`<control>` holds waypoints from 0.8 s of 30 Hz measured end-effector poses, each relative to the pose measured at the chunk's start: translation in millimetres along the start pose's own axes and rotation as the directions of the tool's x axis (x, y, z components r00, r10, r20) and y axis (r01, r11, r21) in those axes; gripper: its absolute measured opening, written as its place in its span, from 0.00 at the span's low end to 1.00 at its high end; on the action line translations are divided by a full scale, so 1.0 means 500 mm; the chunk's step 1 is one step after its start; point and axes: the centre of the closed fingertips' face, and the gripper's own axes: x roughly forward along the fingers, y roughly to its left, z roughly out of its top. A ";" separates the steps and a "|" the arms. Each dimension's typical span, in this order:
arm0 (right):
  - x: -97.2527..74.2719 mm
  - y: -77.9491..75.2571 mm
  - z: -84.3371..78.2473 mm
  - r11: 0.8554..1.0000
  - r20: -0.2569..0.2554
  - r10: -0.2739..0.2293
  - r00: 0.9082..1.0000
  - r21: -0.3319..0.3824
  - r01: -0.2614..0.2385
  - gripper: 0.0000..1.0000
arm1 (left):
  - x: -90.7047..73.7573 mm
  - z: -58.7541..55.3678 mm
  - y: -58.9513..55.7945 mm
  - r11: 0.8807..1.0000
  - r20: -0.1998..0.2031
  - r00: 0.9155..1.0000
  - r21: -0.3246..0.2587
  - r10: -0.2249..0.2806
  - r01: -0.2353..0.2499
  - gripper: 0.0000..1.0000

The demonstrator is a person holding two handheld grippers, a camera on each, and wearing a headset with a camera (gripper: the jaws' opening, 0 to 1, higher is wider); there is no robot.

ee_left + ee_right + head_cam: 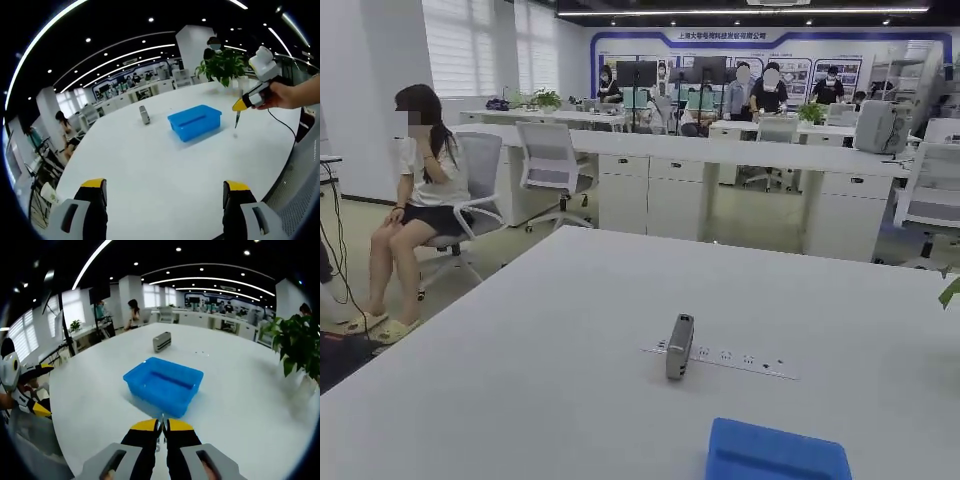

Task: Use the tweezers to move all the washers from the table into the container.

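Right gripper view: container [163, 385] beyond tool [161, 424]

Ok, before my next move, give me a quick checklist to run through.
1. Right gripper shut on the tweezers: ok.
2. Left gripper open, holding nothing: ok.
3. Blue container open-topped, ahead of the right gripper: ok.
4. Washers located on the table: cannot tell, too small to make out.
5. Grey device standing apart from the container: ok.
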 end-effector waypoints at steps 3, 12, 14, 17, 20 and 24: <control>0.005 0.004 -0.016 1.000 -0.015 -0.001 1.000 0.000 0.001 0.03 | 0.002 -0.004 -0.003 1.000 -0.009 1.000 -0.012 -0.010 0.009 0.99; 0.018 0.003 -0.036 0.999 -0.019 -0.009 1.000 0.037 0.010 0.03 | 0.006 -0.014 -0.004 1.000 -0.026 0.999 -0.016 -0.019 0.019 0.98; 0.018 0.000 -0.035 1.000 -0.025 -0.021 0.999 0.022 0.021 0.03 | 0.008 -0.021 -0.004 1.000 -0.034 0.999 -0.016 -0.019 0.018 0.98; 0.019 -0.002 -0.035 1.000 -0.026 -0.018 1.000 0.011 0.018 0.03 | 0.009 -0.023 -0.004 1.000 -0.042 0.999 -0.015 -0.020 0.020 0.98; 0.020 -0.004 -0.035 1.000 -0.018 -0.017 1.000 0.015 0.017 0.02 | 0.008 -0.020 -0.003 1.000 -0.035 0.999 -0.019 -0.020 0.019 0.96; 0.019 0.000 -0.036 1.000 -0.021 -0.017 1.000 0.024 0.017 0.02 | 0.006 -0.019 0.003 1.000 -0.029 1.000 -0.026 -0.007 0.006 0.96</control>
